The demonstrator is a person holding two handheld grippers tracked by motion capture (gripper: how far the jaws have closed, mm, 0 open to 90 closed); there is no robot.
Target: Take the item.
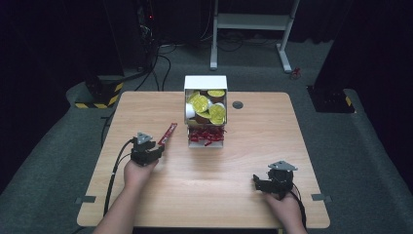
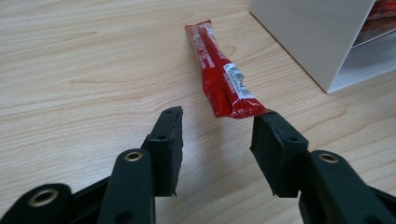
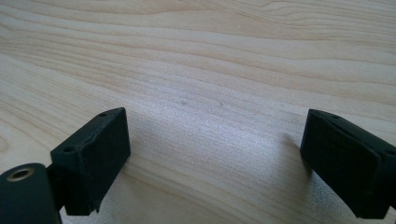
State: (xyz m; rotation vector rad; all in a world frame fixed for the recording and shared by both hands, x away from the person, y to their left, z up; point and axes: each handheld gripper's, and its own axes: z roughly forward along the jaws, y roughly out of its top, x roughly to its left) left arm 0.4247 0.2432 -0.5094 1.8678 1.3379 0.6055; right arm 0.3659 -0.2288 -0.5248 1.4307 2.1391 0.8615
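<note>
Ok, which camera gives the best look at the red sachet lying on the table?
The left gripper view: the red sachet lies flat just ahead of the open left tongs, its label visible. The high view shows it as a thin red strip beside the white box. The right gripper view faces bare table.

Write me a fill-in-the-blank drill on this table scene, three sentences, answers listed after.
1. The long red foil sachet lies flat on the ____ wooden table, just ahead of the left gripper.
2. The left gripper's jaws stand apart, with ____ pressed between them.
3. The white two-shelf box carries yellow-lidded cups on its ____ shelf and red sachets below.

Missing words: light; nothing; upper
</note>
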